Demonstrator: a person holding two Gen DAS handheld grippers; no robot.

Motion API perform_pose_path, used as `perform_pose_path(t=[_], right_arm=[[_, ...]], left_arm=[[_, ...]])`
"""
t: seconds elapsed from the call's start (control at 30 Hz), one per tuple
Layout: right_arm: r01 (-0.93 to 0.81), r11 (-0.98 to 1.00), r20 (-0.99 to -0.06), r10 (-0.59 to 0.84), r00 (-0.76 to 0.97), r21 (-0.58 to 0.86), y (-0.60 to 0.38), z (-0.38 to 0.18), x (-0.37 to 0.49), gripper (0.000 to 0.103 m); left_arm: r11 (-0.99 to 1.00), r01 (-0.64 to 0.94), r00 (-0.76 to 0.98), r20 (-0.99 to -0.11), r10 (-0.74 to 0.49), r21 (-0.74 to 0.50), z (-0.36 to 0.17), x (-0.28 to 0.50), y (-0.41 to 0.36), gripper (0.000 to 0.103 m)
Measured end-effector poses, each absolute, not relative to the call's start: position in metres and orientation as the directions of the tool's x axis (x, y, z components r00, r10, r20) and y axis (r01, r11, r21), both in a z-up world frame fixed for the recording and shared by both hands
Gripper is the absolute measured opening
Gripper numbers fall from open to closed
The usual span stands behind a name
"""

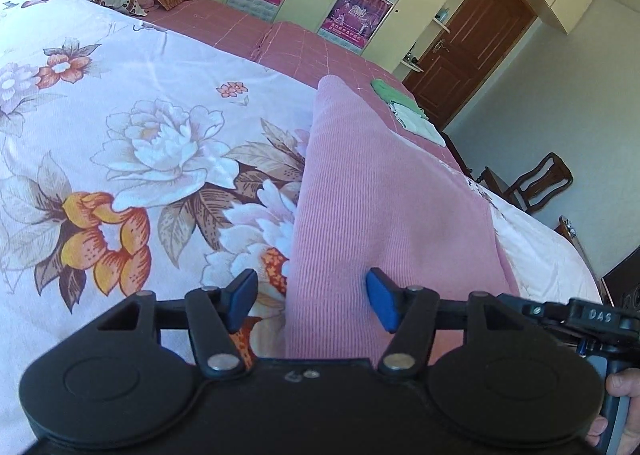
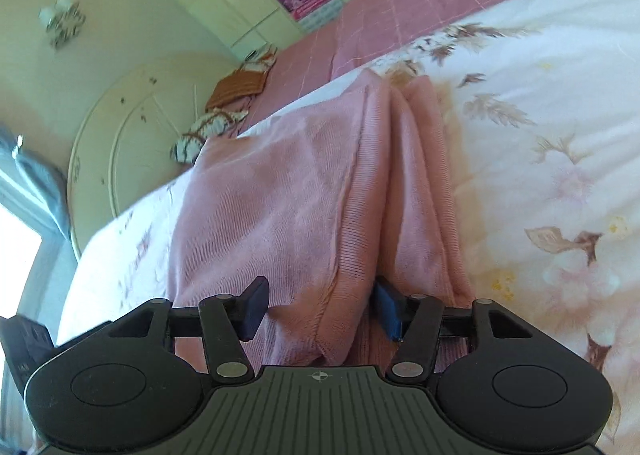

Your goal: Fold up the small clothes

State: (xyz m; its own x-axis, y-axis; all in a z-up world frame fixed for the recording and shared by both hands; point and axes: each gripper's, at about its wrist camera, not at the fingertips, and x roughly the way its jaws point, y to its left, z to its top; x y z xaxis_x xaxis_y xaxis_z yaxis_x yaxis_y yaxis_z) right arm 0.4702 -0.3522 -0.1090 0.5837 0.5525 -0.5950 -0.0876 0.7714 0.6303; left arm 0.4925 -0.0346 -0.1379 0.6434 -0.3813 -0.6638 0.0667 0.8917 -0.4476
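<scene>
Both grippers, left gripper (image 1: 312,301) and right gripper (image 2: 320,307), are apart over the pink top (image 1: 380,195) on the bed (image 1: 120,115), ready to pinch its near edge for another fold.

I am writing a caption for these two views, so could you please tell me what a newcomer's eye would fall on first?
The pink knit garment draws the eye first, lying partly folded on the floral bedspread in front of both tongs. In the right wrist view its ribbed edge stands up as a fold between the fingers of the right tongs. Further back, green and white folded cloths lie on the pink checked bed cover.
</scene>
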Motion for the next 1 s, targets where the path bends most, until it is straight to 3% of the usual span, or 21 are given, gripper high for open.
perform_pose_path(t=[0.03,0.07,0.13,0.23,0.4,0.5,0.57,0.63,0.73,0.77,0.83,1.0], right_arm=[[-0.121,0.783,-0.602,0.557,0.572,0.61,-0.347,-0.106,0.471,0.031],[-0.136,0.803,-0.618,0.542,0.57,0.58,-0.343,-0.104,0.471,0.022],[-0.169,0.847,-0.642,0.498,0.584,0.503,-0.334,-0.102,0.471,0.011],[-0.231,0.871,-0.64,0.478,0.602,0.433,-0.328,-0.096,0.47,0.008],[-0.343,0.897,-0.618,0.44,0.652,0.277,-0.325,-0.066,0.458,0.008],[-0.348,0.91,-0.617,0.411,0.671,0.226,-0.338,-0.057,0.45,0.008],[-0.32,0.916,-0.656,0.398,0.641,0.243,-0.348,-0.072,0.457,0.007],[-0.267,0.911,-0.696,0.412,0.588,0.314,-0.355,-0.101,0.467,0.008],[-0.24,0.879,-0.64,0.466,0.61,0.411,-0.365,-0.104,0.464,0.009],[-0.243,0.873,-0.619,0.474,0.626,0.423,-0.369,-0.1,0.462,0.014],[-0.251,0.885,-0.577,0.449,0.682,0.392,-0.373,-0.092,0.459,0.046],[-0.245,0.891,-0.575,0.437,0.692,0.382,-0.367,-0.097,0.492,0.047]], left_arm=[[0.893,0.066,0.643,-0.665,-0.379,-0.445,-0.137,0.492,-0.035,0.06],[0.894,0.063,0.64,-0.669,-0.378,-0.444,-0.134,0.493,-0.036,0.06],[0.889,0.068,0.641,-0.663,-0.387,-0.452,-0.123,0.496,-0.035,0.055],[0.897,0.091,0.671,-0.639,-0.376,-0.432,-0.107,0.509,-0.036,0.055],[0.92,0.163,0.626,-0.683,-0.375,-0.356,-0.103,0.536,-0.061,0.05],[0.934,0.227,0.605,-0.712,-0.356,-0.275,-0.109,0.538,-0.088,0.053],[0.947,0.238,0.603,-0.731,-0.319,-0.217,-0.116,0.539,-0.101,0.057],[0.945,0.221,0.596,-0.734,-0.326,-0.24,-0.118,0.54,-0.1,0.058],[0.935,0.24,0.612,-0.707,-0.355,-0.262,-0.107,0.539,-0.088,0.054],[0.933,0.245,0.631,-0.687,-0.36,-0.264,-0.103,0.541,-0.082,0.054],[0.934,0.23,0.644,-0.677,-0.356,-0.272,-0.102,0.549,-0.074,0.054],[0.937,0.194,0.634,-0.691,-0.347,-0.292,-0.113,0.568,-0.069,0.054]])
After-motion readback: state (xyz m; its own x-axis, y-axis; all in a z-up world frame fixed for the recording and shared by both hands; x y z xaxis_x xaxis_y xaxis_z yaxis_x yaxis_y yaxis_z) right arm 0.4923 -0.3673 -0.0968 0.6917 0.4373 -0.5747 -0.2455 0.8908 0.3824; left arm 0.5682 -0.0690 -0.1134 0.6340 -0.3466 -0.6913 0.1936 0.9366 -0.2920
